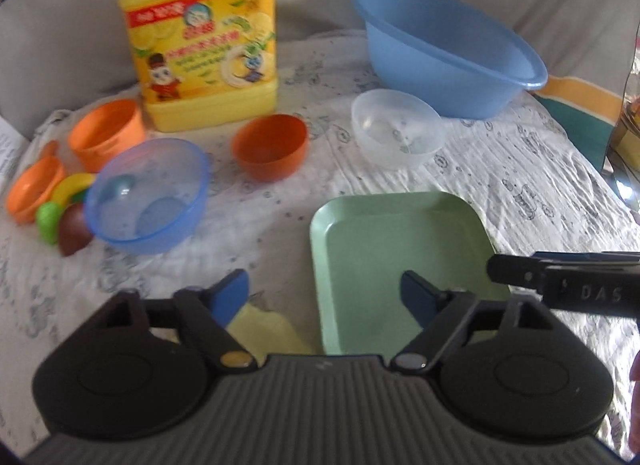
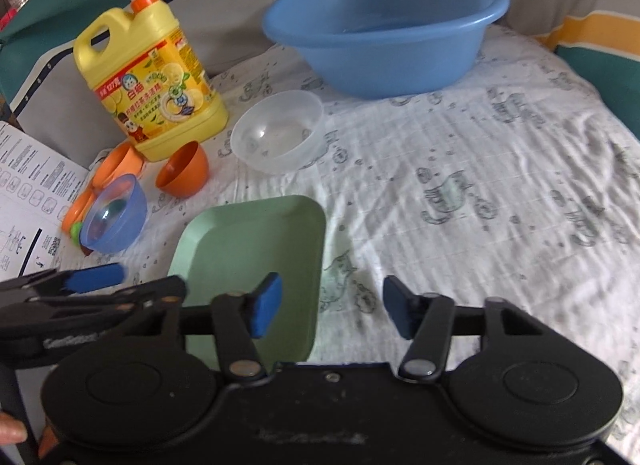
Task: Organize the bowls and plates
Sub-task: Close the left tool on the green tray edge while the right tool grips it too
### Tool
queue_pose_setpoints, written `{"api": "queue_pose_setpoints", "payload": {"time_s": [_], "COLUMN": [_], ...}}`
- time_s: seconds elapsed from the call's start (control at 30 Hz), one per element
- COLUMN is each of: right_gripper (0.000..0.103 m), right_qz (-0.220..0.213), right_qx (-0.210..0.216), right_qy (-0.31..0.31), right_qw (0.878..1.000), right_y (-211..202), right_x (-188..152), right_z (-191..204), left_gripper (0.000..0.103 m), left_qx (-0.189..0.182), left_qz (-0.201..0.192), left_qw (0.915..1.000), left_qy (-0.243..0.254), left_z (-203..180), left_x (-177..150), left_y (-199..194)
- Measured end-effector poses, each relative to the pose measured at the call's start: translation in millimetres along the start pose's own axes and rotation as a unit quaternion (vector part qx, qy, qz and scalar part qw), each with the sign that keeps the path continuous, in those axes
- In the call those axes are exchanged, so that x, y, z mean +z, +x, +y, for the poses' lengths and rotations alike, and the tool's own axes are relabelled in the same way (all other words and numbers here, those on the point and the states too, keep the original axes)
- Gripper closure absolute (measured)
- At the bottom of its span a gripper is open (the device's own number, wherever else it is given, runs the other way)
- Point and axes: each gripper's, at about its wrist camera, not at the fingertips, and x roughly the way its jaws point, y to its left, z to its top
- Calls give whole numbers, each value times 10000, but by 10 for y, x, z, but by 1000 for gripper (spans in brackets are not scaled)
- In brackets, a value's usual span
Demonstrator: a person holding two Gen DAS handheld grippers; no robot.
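A square green plate lies on the patterned cloth. My left gripper is open, its right finger over the plate's near-left corner. My right gripper is open and straddles the plate's right edge; part of it shows at the right of the left wrist view. Beyond lie a clear bowl, a dark orange bowl, a clear blue bowl and a large blue basin.
A yellow detergent jug stands at the back left. Orange cups and small toy pieces lie far left. A yellow cloth lies under my left gripper. A printed sheet lies at the left.
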Motion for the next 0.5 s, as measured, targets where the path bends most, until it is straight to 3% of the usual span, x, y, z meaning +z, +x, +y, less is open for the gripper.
{"api": "queue_pose_setpoints", "payload": {"time_s": [0.1, 0.23, 0.4, 0.5], "right_gripper": [69, 77, 80, 80], "right_qz": [81, 12, -35, -128], "right_qx": [42, 83, 175, 104], "right_qy": [-6, -136, -164, -340], "right_qw": [10000, 9999, 9997, 9993], "right_y": [84, 93, 84, 84], "right_x": [-3, -44, -49, -75], "right_z": [-3, -42, -100, -60], "left_gripper": [42, 60, 60, 58], "left_qx": [-86, -274, -447, -347], "left_qz": [171, 387, 408, 366], "left_qw": [9998, 9987, 9970, 9969], "left_qy": [58, 163, 475, 596], "left_z": [-11, -78, -251, -296], "left_x": [30, 15, -12, -24], "left_y": [133, 269, 288, 283]}}
